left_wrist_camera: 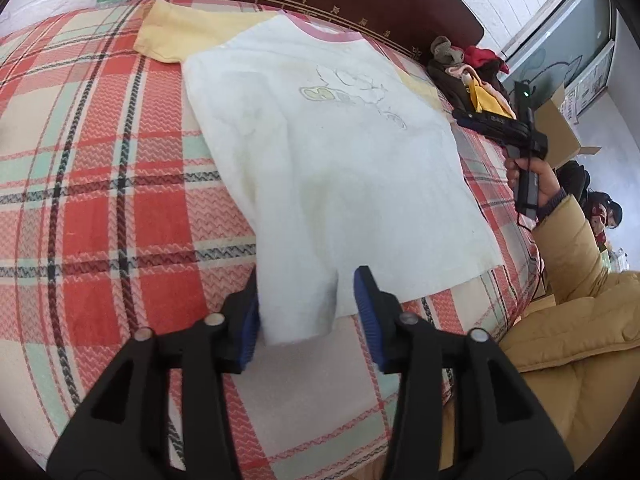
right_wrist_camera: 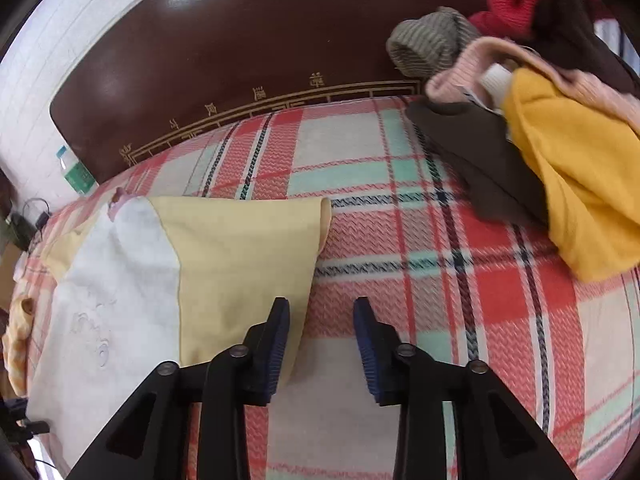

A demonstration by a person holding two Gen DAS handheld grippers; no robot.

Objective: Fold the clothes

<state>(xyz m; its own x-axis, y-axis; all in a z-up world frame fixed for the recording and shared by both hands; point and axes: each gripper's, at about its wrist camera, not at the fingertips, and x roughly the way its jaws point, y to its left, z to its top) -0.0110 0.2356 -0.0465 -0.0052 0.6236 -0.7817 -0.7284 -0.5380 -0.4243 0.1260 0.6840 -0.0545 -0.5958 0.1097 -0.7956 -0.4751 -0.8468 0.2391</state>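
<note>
A white T-shirt (left_wrist_camera: 320,168) with a pink collar and pale yellow sleeves lies flat on the plaid bedspread (left_wrist_camera: 100,200). My left gripper (left_wrist_camera: 306,312) is open, its jaws either side of the shirt's near hem corner. The right gripper (left_wrist_camera: 496,128) shows in the left wrist view by the shirt's right edge. In the right wrist view the right gripper (right_wrist_camera: 322,336) is open, with the left pad over the edge of the yellow sleeve (right_wrist_camera: 240,264) and the right pad over the bedspread (right_wrist_camera: 440,280). The shirt's white body (right_wrist_camera: 116,300) lies to the left.
A pile of clothes (right_wrist_camera: 540,140), yellow, pink, brown, grey and red, lies at the bed's far right corner. A dark brown headboard (right_wrist_camera: 240,60) runs along the far edge. A person in a yellow jacket (left_wrist_camera: 572,320) holds the grippers. A cardboard box (left_wrist_camera: 560,128) stands beyond the bed.
</note>
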